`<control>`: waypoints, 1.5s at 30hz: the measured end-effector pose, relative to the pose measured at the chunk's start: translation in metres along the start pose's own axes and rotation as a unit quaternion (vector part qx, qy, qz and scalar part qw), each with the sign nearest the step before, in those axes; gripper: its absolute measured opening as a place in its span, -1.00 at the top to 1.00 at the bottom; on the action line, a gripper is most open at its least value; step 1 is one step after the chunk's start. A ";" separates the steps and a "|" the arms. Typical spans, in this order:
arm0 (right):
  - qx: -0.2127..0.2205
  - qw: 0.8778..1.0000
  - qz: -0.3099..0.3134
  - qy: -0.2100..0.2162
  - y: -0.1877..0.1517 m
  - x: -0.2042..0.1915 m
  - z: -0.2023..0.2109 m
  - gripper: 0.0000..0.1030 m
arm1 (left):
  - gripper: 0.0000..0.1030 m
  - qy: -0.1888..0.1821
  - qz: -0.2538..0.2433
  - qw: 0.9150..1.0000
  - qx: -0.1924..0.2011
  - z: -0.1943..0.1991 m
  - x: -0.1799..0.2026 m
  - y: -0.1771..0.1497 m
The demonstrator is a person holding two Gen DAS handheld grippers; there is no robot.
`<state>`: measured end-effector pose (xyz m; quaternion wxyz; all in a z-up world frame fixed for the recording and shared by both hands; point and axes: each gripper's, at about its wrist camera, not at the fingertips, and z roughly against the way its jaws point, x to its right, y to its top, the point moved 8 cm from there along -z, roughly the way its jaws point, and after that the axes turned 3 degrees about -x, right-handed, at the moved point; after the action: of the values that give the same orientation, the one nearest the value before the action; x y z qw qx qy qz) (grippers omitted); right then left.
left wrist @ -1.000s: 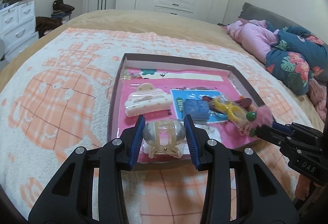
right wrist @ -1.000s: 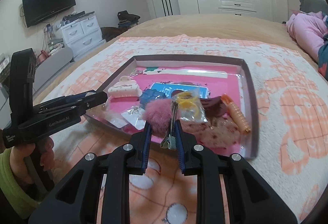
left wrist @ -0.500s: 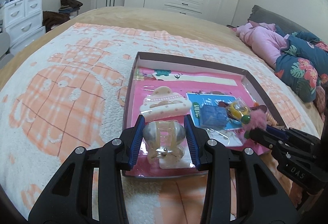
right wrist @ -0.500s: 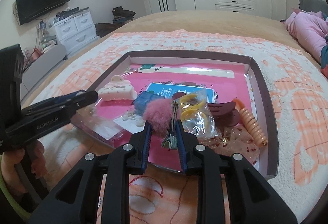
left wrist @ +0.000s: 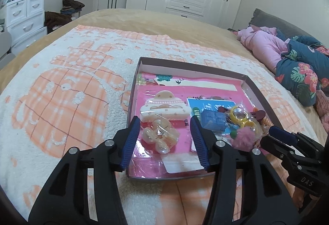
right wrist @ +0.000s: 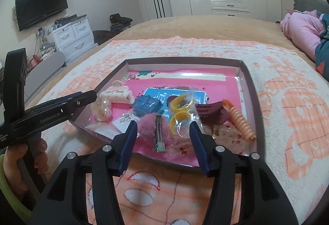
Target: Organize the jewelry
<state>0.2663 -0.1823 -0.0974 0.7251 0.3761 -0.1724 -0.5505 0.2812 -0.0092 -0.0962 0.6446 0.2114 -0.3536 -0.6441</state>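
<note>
The bed (left wrist: 144, 25) carried a peach-and-white blanket (left wrist: 61, 89), and on that blanket sat the shallow tray (right wrist: 249, 89) that served as landmark for everything else. All the task's pieces lay inside it, crowded toward its near edge over a pink liner.

The left gripper (left wrist: 165, 138) hovered over the tray's near left corner with its jaws spread wide and gripping nothing. Directly between them, resting on the liner, lay the bagged pearl clip (left wrist: 159, 135), free of either finger. Just beyond it sat the cream claw clip (left wrist: 164, 106), and toward the tray's middle the blue box (left wrist: 212, 122).

The right gripper (right wrist: 162, 138) hung over the tray's near edge, jaws likewise released. Between its fingers lay the pink pom-pom clip (right wrist: 153, 127), metal bar uppermost, touching the bag of yellow rings (right wrist: 182, 114). Further right in the tray were the maroon claw clip (right wrist: 211, 111) and the orange spiral tie (right wrist: 239, 120).

I judged this to be the close of a placing step: both pieces were down in the tray and neither tool had anything in hand. The next move would call for drawing both grippers back clear of the tray without snagging the loose plastic bags, then choosing another piece, if any lay outside the tray; none showed in either view.
</note>
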 end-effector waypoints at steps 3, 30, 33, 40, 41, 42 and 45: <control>0.010 1.000 -0.005 -0.009 -0.001 0.004 0.011 -0.11 | 0.00 -0.004 0.000 1.000 0.003 0.007 0.003 0.000; 0.061 0.997 -0.042 -0.037 -0.034 0.019 0.097 -0.87 | -0.78 -0.001 -0.027 0.998 0.056 0.096 0.022 -0.029; 0.064 0.996 -0.038 -0.041 -0.039 0.016 0.103 -0.87 | -0.78 0.007 -0.027 0.998 0.050 0.098 0.020 -0.038; 0.098 0.994 -0.030 -0.049 -0.048 0.010 0.123 -0.87 | -0.78 0.011 -0.033 0.998 0.051 0.103 0.021 -0.053; 0.104 0.993 -0.027 -0.052 -0.049 0.009 0.126 -0.87 | -0.78 0.011 -0.035 0.998 0.052 0.104 0.022 -0.054; 0.109 0.992 -0.026 -0.054 -0.049 0.009 0.127 -0.87 | -0.78 0.013 -0.038 0.998 0.056 0.105 0.023 -0.056; 0.127 0.990 -0.021 -0.063 -0.052 0.008 0.136 -0.87 | -0.78 0.017 -0.041 0.997 0.059 0.107 0.023 -0.060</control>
<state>0.1441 -0.2437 -0.0473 0.6476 0.4336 -0.2783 -0.5614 0.1605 -0.0166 -0.0648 0.6099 0.2740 -0.3712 -0.6443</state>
